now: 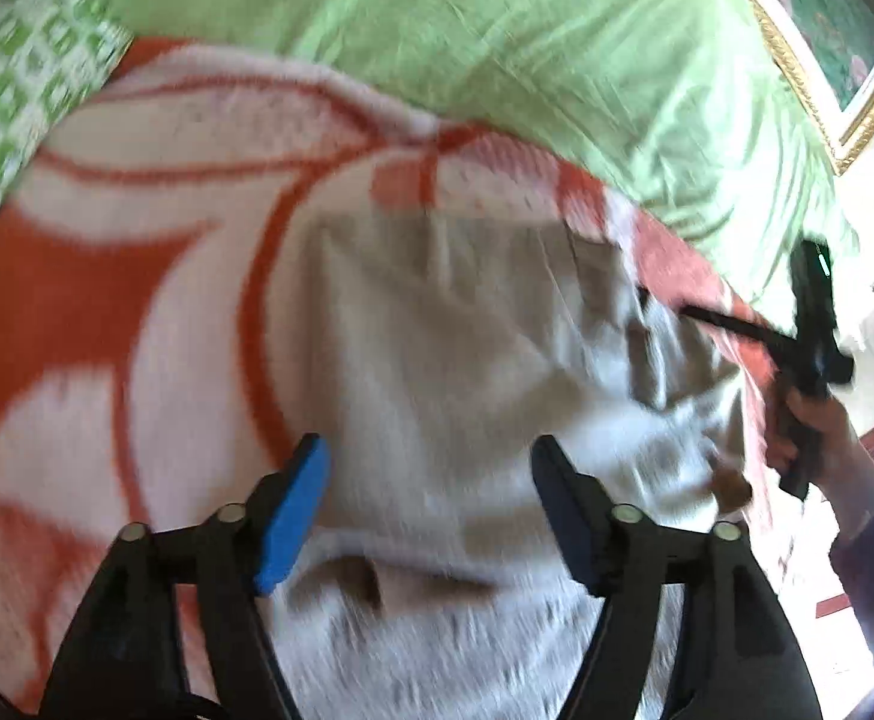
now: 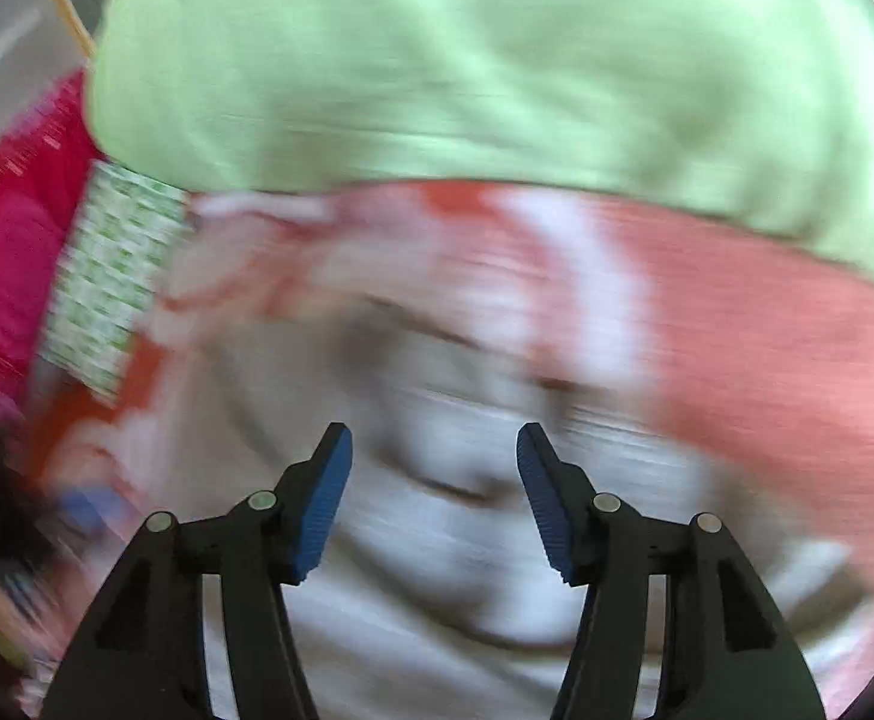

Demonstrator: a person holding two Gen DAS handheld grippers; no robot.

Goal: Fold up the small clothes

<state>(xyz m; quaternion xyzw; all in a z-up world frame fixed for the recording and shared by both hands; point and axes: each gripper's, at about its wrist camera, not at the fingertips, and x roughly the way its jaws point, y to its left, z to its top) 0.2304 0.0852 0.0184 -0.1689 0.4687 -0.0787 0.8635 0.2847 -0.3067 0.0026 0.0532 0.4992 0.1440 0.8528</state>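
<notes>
My left gripper and right gripper both hang with fingers apart over the crumpled grey-white cloth garment, which lies on the orange-and-white patterned blanket.

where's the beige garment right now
In the left wrist view the beige garment lies on the orange-and-white blanket, ahead of the open left gripper, below the green pillow.

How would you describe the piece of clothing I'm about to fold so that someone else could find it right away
Start at the big light green pillow at the far end of the bed, then come down onto the orange and white blanket spread in front of it. The pale grey garment lies wrinkled on that blanket, under both open grippers. It is the only plain, unpatterned cloth on the blanket.
</notes>
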